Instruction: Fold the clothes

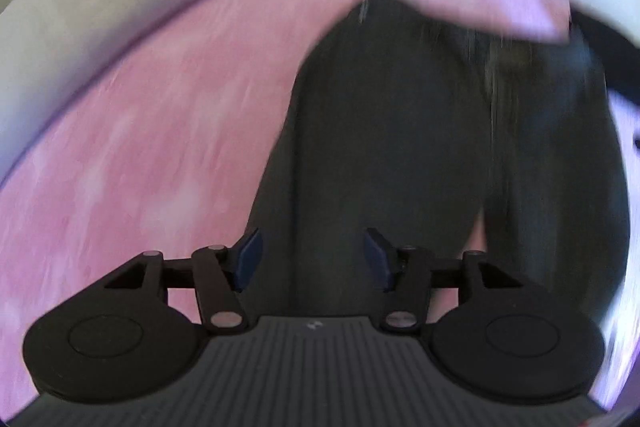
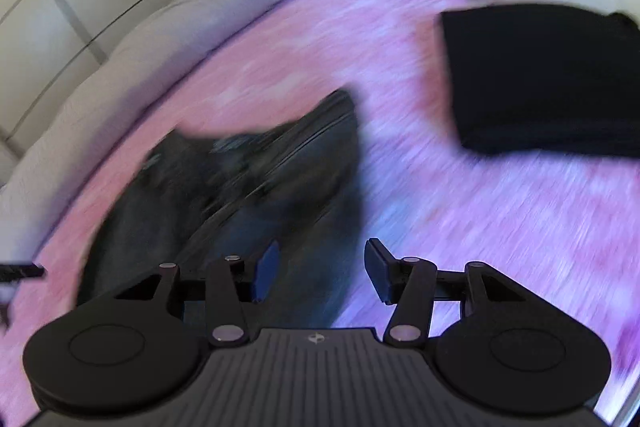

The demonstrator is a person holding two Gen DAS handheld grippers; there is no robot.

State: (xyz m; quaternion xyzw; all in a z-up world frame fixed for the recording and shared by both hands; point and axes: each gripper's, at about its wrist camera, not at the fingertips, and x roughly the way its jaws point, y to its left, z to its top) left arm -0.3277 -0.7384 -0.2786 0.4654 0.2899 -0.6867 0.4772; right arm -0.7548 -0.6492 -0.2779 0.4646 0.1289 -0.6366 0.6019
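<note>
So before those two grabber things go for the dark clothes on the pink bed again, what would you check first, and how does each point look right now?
1. Left gripper open with nothing between its pads: ok.
2. Right gripper open and holding nothing: ok.
3. Dark garment lying on the pink bedspread, free of both grippers: ok.
4. Garment lying flat and smooth: not ok; in the right wrist view it looks bunched and creased.
5. Folded black garment lying apart from the working spot: ok.
6. Clear view of the edges to grab: cannot tell; both pictures are blurred.
</note>
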